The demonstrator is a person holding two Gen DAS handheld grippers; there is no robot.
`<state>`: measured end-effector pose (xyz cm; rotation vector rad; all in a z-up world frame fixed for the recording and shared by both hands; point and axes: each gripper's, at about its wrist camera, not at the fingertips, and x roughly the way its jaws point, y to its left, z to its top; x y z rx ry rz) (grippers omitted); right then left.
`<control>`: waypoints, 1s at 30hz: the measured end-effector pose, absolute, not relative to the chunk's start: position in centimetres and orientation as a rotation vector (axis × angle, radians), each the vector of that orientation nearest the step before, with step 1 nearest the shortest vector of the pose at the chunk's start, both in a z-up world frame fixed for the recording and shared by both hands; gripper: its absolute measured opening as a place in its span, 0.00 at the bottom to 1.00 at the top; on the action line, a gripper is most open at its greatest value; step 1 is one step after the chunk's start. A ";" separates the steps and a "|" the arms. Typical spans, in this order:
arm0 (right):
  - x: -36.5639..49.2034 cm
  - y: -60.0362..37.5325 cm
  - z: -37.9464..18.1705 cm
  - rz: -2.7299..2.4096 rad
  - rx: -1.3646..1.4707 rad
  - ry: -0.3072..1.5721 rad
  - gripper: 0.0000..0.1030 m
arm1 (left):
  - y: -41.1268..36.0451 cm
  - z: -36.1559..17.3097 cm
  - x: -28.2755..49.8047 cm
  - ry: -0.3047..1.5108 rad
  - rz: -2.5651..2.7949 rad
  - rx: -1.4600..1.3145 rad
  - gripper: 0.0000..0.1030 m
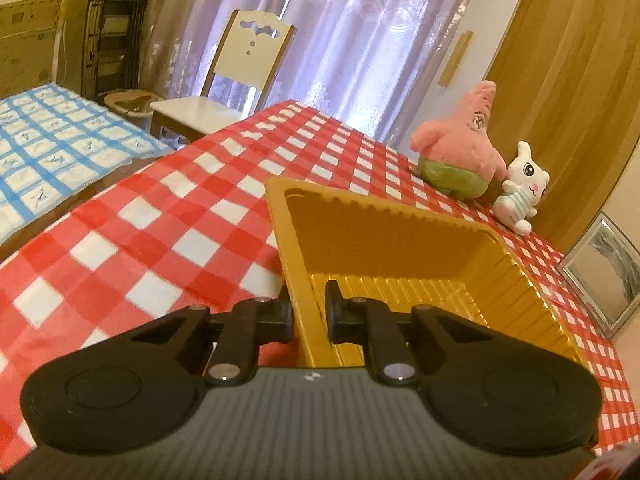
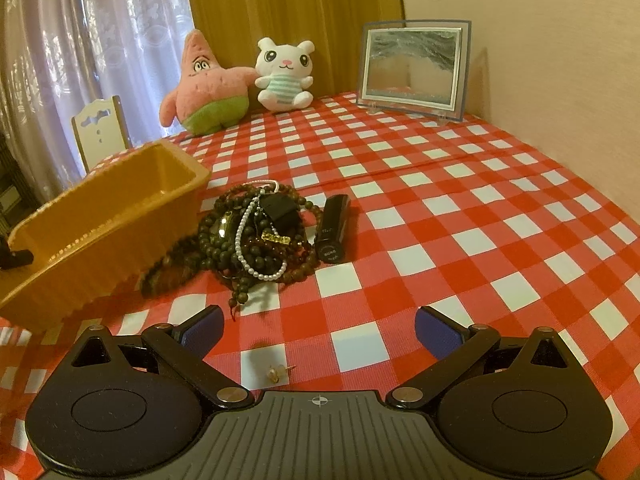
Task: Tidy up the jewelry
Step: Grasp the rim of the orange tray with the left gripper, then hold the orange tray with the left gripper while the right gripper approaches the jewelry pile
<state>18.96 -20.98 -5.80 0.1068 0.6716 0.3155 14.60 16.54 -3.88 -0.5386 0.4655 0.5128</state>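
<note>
A gold plastic tray (image 1: 400, 236) with ribbed walls sits on the red checked tablecloth. My left gripper (image 1: 310, 312) is shut on the tray's near wall, one finger outside and one inside. In the right wrist view the same tray (image 2: 100, 216) stands at the left, with a black left fingertip (image 2: 16, 258) at its end. Beside it lies a tangled pile of dark bead bracelets and a white pearl strand (image 2: 256, 236). A black lipstick tube (image 2: 332, 228) lies to the right of the pile. My right gripper (image 2: 320, 328) hangs open over the cloth, above a small gold earring (image 2: 278, 372).
A pink star plush (image 2: 204, 88) and a white bunny plush (image 2: 284, 76) sit at the table's far edge. A framed picture (image 2: 414, 68) leans on the wall at the back right. A white chair (image 1: 224, 92) stands beyond the table.
</note>
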 end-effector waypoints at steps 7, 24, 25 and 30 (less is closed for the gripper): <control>18.5 -21.2 -5.3 0.317 0.114 0.664 0.98 | 16.7 -3.5 13.5 0.456 0.531 -0.577 0.14; 16.2 -21.7 -4.2 0.332 0.120 0.636 0.98 | 12.3 -2.8 9.7 0.468 0.481 -0.477 0.15; 16.0 -21.9 -4.1 0.330 0.121 0.633 0.98 | 12.8 -2.6 9.7 0.467 0.478 -0.486 0.15; 15.6 -22.6 -4.0 0.316 0.135 0.634 0.98 | 16.5 -1.1 8.5 0.413 0.537 -0.462 0.12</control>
